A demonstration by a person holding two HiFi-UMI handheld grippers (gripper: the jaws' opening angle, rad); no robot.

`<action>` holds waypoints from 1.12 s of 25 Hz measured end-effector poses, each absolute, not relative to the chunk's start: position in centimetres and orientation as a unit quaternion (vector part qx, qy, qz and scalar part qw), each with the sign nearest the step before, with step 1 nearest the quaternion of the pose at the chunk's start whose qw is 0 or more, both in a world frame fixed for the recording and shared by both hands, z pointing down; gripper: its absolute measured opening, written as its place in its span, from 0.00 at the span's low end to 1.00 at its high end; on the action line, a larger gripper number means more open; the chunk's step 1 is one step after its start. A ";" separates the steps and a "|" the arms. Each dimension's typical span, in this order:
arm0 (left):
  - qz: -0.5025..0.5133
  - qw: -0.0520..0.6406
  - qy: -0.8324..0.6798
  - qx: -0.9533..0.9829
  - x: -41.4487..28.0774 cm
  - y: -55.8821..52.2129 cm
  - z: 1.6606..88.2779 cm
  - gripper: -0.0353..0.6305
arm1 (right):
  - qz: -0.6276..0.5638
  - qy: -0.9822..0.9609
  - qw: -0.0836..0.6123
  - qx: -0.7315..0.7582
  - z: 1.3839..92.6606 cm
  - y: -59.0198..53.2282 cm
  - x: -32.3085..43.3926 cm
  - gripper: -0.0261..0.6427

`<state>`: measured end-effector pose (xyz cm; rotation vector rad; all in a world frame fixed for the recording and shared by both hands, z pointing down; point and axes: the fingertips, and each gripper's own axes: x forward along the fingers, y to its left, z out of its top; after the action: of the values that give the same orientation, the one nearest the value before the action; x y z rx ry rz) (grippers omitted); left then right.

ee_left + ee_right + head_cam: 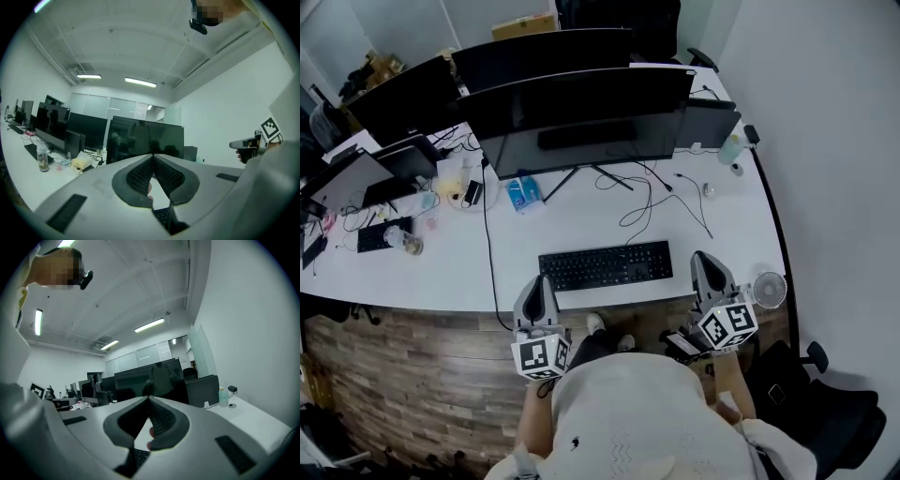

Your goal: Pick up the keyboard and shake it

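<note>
A black keyboard [606, 264] lies flat near the front edge of the white desk [722, 225], in front of a large dark monitor [581, 117]. My left gripper [539, 280] hovers at the desk edge just off the keyboard's left end, jaws shut and empty. My right gripper [702, 256] is beside the keyboard's right end, also shut with nothing held. In the left gripper view the jaws [153, 156] meet at their tips, and a sliver of the keyboard [163, 216] shows beneath. The right gripper view shows the same closed jaws [149, 398] above the keyboard [139, 456].
A small white fan [769, 289] stands at the desk's right front corner. Black cables [661, 197] trail behind the keyboard, next to a blue packet [523, 194]. A bottle [729, 150] stands far right, more monitors and clutter at left. An office chair [825, 403] is behind me at the right.
</note>
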<state>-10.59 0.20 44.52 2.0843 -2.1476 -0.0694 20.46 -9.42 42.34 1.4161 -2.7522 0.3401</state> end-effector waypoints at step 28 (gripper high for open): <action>0.008 0.151 -0.699 0.699 -17.1 -6.1 52.9 0.08 | 0.122 -0.881 0.062 0.453 48.0 -16.1 16.5 0.04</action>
<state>-17.06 -6.14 52.94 2.0074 -2.0078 0.0234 16.50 -16.11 48.04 1.3712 -2.6634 0.3693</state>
